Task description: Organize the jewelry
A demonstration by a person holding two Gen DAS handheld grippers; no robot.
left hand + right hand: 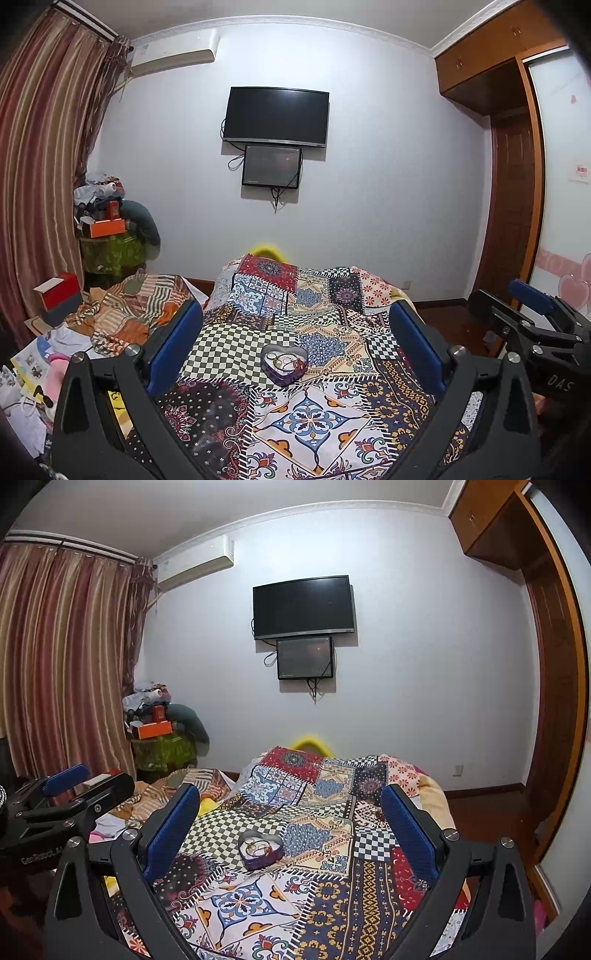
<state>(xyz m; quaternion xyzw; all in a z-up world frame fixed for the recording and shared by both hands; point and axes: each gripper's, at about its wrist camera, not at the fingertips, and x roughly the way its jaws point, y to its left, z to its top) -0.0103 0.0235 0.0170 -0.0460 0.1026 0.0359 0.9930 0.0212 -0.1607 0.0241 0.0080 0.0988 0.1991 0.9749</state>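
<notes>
Heart-shaped jewelry tin [283, 363] on patchwork bed [303, 417]: light, rigid, slippery; I'd grip its side walls. Left tool [295, 345], right tool [290, 825]: both wide, empty.

Both grippers held wide apart, gripping nothing

The left gripper [295, 332] hangs above and on the near side of the heart-shaped box [283, 363], its blue-padded fingers [173, 341] spread far to either side of it, nothing between them. The right gripper [291, 816] is posed the same way over the same box, pads parted and bare, level with the left one and just beside it.
</notes>
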